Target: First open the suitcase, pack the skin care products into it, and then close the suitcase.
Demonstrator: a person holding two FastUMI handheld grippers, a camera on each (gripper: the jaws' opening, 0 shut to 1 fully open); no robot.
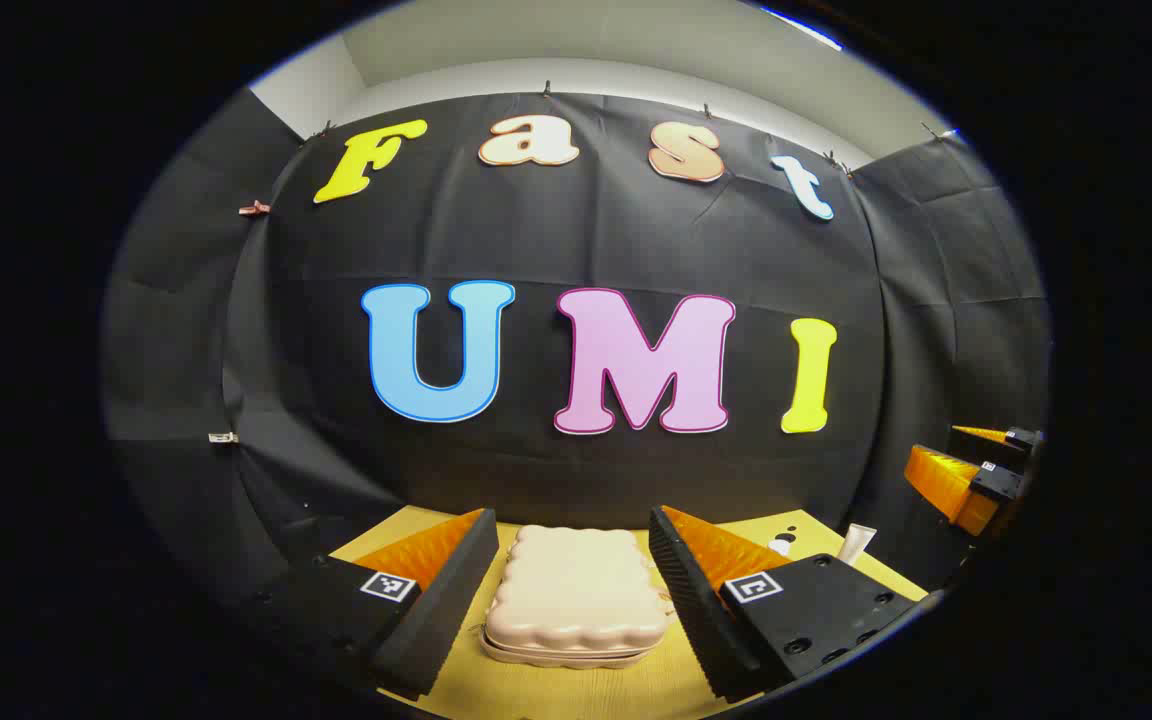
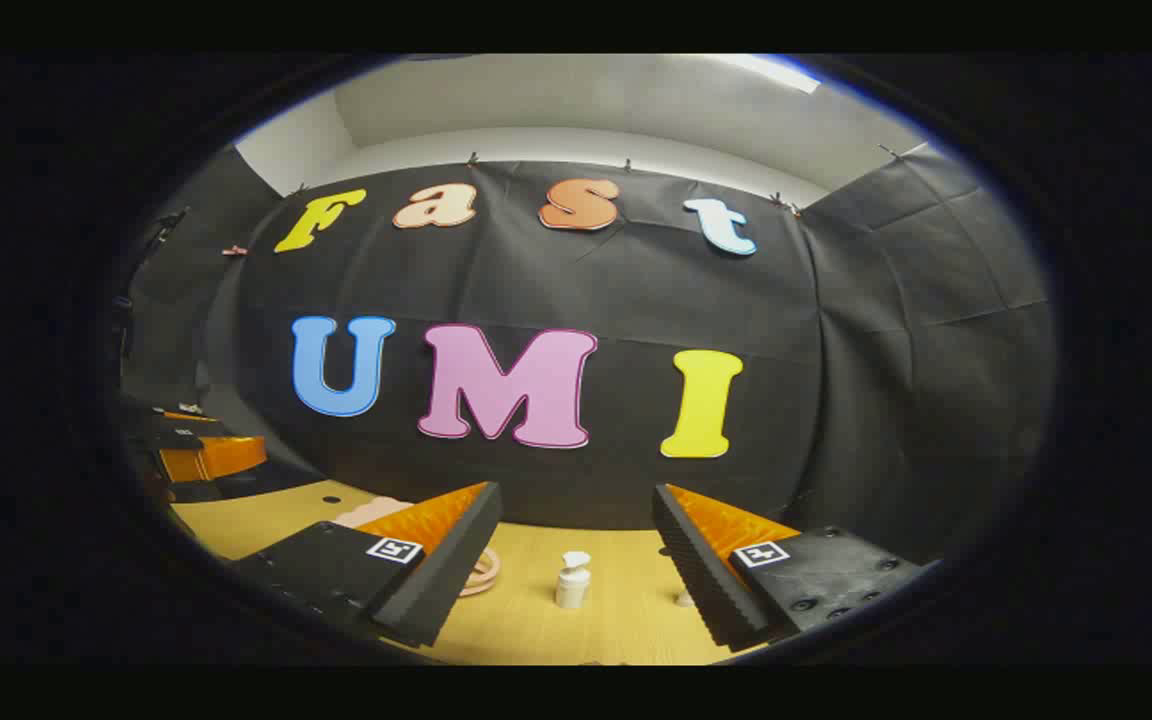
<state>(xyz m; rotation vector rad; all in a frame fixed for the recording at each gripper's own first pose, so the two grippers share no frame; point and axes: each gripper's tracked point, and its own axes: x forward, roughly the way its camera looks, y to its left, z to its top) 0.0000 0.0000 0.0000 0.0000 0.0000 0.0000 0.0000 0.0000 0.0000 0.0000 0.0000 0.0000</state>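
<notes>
- Left gripper view: left tongs point(image 1: 573, 585) spread apart, closed suitcase point(image 1: 576, 598) between them on surface point(image 1: 656, 690).
- Right gripper view: right tongs point(image 2: 576, 560) apart, pump bottle point(image 2: 572, 580) upright ahead.

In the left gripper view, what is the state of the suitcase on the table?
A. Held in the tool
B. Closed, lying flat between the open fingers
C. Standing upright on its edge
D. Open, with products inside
B: the beige suitcase lies flat with its lid down, and the left tool is open around it without touching.
</notes>
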